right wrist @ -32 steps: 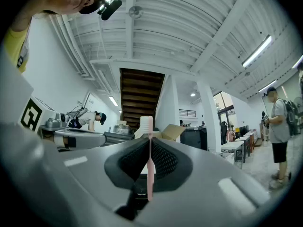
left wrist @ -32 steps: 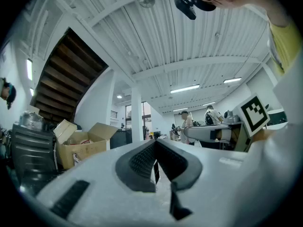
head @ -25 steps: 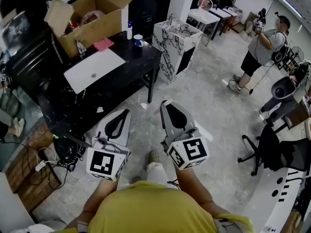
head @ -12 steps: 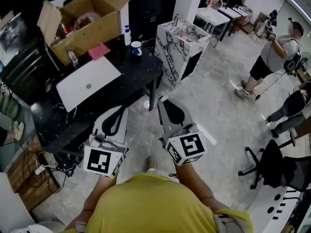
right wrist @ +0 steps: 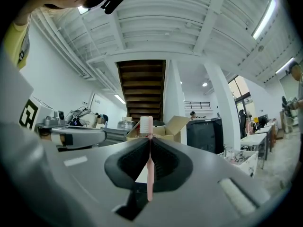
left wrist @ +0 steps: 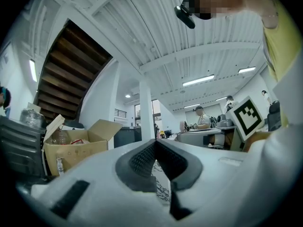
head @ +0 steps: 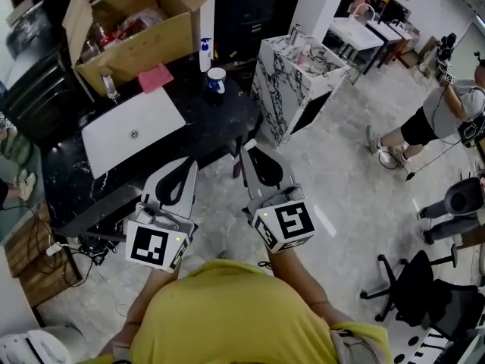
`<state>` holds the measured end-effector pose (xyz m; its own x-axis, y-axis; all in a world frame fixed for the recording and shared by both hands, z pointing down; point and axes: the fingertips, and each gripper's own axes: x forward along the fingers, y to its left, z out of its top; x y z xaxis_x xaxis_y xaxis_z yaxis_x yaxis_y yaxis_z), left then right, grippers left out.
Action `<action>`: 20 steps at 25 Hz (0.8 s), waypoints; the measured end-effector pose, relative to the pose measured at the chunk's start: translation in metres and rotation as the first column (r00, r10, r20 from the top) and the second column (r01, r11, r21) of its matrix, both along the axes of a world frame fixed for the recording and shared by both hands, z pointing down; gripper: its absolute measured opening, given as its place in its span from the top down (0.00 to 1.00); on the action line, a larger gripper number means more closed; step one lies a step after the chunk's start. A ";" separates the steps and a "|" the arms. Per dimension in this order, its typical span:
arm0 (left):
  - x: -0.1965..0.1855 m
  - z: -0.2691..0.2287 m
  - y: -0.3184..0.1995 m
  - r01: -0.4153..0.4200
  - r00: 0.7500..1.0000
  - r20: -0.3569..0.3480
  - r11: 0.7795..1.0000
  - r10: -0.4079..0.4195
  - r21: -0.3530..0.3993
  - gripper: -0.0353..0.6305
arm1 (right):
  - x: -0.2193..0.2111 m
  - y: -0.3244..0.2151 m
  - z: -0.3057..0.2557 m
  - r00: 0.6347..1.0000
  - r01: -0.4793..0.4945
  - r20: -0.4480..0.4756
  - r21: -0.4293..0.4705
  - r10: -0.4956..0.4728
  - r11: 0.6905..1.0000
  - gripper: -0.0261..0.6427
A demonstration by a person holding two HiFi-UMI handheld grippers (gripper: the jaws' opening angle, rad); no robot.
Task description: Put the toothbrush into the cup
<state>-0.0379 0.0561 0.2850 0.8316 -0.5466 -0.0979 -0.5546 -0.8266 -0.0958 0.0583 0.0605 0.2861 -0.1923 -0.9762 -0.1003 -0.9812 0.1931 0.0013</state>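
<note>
A black worktop (head: 216,120) fills the upper left of the head view. It carries an open cardboard box (head: 144,40) at the top and a white laptop (head: 130,131) below that. At lower centre, the left gripper (head: 187,167) has its fingers closed on nothing. Beside it, the right gripper (head: 248,149) clamps a pink toothbrush (right wrist: 149,174) upright. The cup (head: 217,80) stands on the worktop, upper centre, well apart from both.

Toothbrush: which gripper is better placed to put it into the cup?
Right. The right gripper has its jaws shut on the pink toothbrush; the left gripper holds nothing. The cup stands ahead on the table.
</note>
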 end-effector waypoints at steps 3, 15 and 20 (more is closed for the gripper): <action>0.005 0.009 -0.009 0.020 1.000 0.016 1.000 -0.020 -0.024 0.94 | 0.008 -0.013 0.009 1.000 0.015 0.013 -0.022 -0.015 1.000 0.92; 0.030 0.042 -0.095 0.019 1.000 0.012 0.997 -0.018 -0.077 0.94 | 0.037 -0.088 0.040 1.000 -0.006 0.010 -0.070 0.007 0.998 0.92; 0.062 0.040 -0.163 -0.016 1.000 0.018 0.998 0.018 -0.064 0.94 | 0.060 -0.150 0.044 1.000 -0.022 -0.001 -0.080 0.022 0.997 0.92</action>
